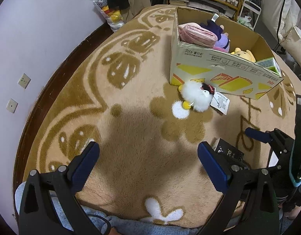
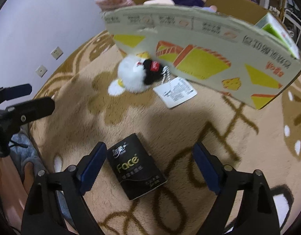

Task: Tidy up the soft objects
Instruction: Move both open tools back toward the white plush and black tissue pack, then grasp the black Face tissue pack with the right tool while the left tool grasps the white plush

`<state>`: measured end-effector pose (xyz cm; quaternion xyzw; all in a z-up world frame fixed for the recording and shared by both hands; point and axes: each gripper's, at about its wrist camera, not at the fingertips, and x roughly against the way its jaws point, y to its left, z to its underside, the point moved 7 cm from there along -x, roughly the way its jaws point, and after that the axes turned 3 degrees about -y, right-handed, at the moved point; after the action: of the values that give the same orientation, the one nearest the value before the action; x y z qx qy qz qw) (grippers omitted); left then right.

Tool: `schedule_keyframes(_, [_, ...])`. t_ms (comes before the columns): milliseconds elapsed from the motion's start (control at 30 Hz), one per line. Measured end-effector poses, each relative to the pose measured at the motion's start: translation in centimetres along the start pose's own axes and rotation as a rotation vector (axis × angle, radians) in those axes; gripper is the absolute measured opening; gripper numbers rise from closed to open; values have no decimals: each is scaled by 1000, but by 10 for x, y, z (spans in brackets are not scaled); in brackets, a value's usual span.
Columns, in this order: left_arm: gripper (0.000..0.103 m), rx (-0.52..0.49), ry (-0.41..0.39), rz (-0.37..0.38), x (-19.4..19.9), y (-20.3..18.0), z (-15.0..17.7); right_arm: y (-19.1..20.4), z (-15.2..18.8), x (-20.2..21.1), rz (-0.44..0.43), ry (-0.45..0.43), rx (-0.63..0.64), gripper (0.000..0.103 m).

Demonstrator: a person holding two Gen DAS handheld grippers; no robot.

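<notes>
right gripper: fingers spread, straddling black tissue pack, not pinching.
left gripper: fingers spread, nothing between.
advice: centre pack between fingers, squeeze gently.
cardboard box: beyond fingertips.
contact: left finger possibly touching, blurred.

Shaggy pile blanket, fluffy plush toy, matt cardboard box, glossy black tissue pack.

Both wrist views look steeply down, sharing the cardboard box.
</notes>
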<state>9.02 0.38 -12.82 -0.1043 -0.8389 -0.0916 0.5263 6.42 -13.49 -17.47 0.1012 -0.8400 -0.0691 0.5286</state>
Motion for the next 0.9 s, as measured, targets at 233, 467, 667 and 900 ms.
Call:
schedule_keyframes(233, [99,2,-6,15,-3,-2,-3,3,10,-19,-3,79,12,83])
schedule_keyframes(467, [99,-28,-80,79,0,-17,-20,-18,-2,-11,-21,45,-59,47])
schedule_keyframes(667, [99,-81,-87,103,-11,-37,-25,-30,-10,2,48,-7,-57,46])
schedule_keyframes(900, [99,-108,-74,87,-27,-48,-34,-50,-25,14,75,-64,-99,46])
